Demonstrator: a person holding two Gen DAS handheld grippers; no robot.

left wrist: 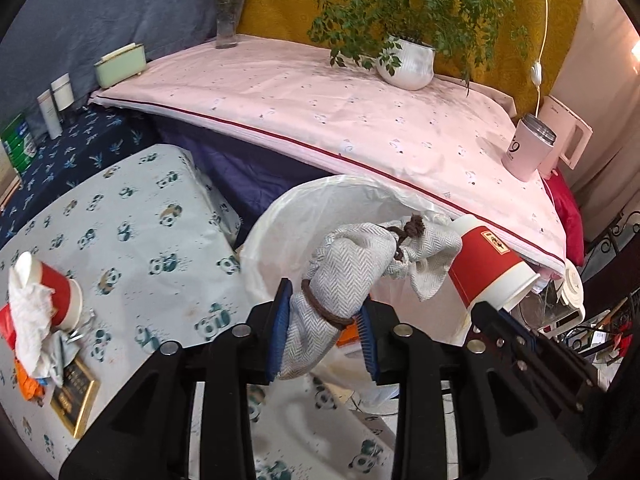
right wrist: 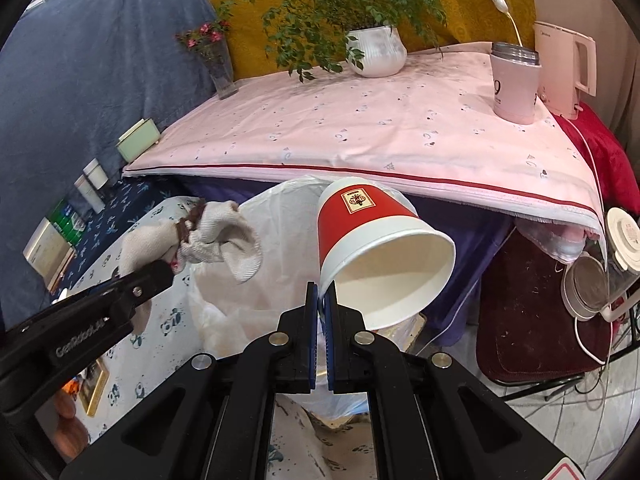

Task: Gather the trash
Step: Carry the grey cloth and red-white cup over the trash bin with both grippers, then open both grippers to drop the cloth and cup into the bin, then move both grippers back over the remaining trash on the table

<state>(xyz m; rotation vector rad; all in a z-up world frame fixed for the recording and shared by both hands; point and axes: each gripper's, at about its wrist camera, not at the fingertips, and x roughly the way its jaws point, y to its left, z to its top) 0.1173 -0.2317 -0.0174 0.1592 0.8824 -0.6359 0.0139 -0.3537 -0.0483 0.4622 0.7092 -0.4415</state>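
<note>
In the left wrist view, the left gripper [left wrist: 324,336] sits at the bottom centre and its blue pads press on both sides of a grey herringbone cloth bundle [left wrist: 340,280], which is tied with brown cord and reaches up toward the middle of the frame. In the right wrist view, the right gripper [right wrist: 320,312] is at the bottom centre with its jaws closed tight on the rim of a red paper cup [right wrist: 376,248]; the cup is tilted with its mouth toward the lower right, and its white inside shows nothing in it. Both things hang over the white trash bag [left wrist: 280,236] — the bundle and the cup are at its open mouth, in the centre of each view. What lies inside the bag I cannot tell, apart from a small orange piece low between the left fingers. At the left edge of the left view, on the panda-print cover [left wrist: 132,232], a second red cup [left wrist: 60,300] lies on its side with crumpled white tissue [left wrist: 28,320] stuffed in and around it, beside a gold-framed dark box [left wrist: 74,398]. Farther up, on the pink cloth [left wrist: 300,96], stand a pink tumbler [left wrist: 528,148] at the right, a white pot with a green plant [left wrist: 408,60] in the upper centre — and a glass vase with pink flowers [left wrist: 228,12] near the top.
</note>
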